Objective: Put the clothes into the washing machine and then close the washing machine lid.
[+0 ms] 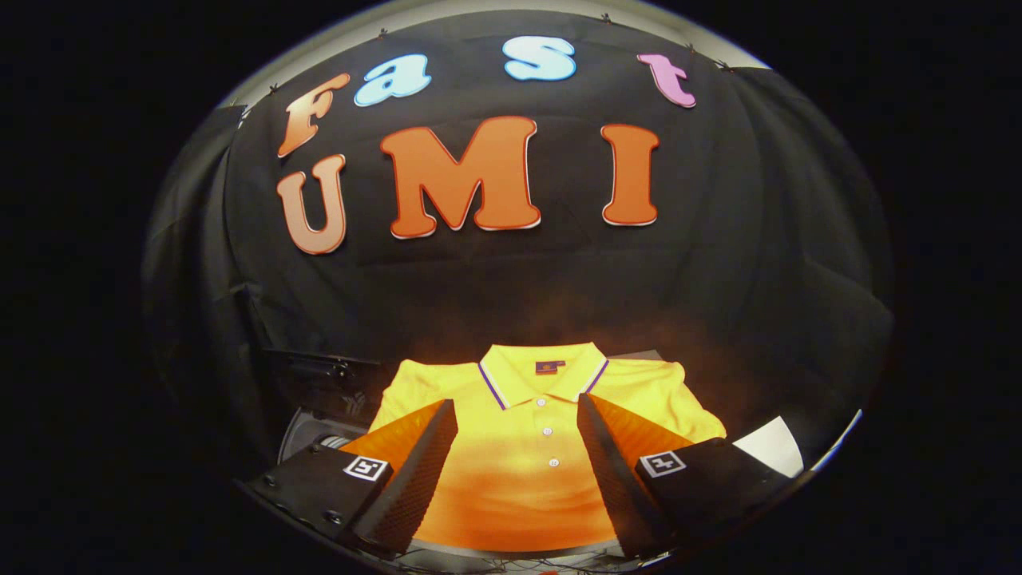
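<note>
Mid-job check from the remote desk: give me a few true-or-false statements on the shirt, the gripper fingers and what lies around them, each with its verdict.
1. The gripper is open, its fingers spread apart. True.
2. The shirt is crumpled into a ball. False: the yellow polo shirt lies spread flat, collar away from the gripper and buttons facing up.
3. The shirt's button line runs between the two fingers. True.
4. Both fingers press on the shirt. False: they stand apart over it, and no pinch on the cloth shows.
5. A white sheet lies beside the shirt, beyond the right finger. True.
6. The shirt's collar is plain, with no trim. False: the collar has a striped edge.
</note>
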`<state>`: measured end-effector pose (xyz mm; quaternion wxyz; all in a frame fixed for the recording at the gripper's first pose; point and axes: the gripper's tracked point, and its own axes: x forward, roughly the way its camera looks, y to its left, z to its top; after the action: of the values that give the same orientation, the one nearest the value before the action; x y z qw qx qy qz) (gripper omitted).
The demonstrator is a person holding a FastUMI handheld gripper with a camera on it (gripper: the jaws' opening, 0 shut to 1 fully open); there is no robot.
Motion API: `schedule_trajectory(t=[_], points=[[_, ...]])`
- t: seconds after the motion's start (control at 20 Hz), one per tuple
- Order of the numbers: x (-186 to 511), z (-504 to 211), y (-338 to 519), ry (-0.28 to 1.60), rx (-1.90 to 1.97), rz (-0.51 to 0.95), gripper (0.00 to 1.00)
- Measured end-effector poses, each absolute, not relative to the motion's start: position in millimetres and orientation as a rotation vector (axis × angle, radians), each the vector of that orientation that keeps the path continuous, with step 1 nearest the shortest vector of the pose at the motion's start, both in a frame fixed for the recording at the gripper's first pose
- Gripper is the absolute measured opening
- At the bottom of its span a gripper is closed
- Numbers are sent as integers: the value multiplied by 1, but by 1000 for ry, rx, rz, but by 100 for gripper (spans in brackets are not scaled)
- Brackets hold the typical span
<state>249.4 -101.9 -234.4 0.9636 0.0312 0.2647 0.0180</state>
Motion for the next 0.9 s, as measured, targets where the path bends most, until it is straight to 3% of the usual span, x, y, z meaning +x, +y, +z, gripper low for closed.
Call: schedule_trajectory(t=[0.5, 0.9], points=[[292, -322, -123, 779, 57, 16, 99], [289, -337, -120, 888, 57, 20, 99]])
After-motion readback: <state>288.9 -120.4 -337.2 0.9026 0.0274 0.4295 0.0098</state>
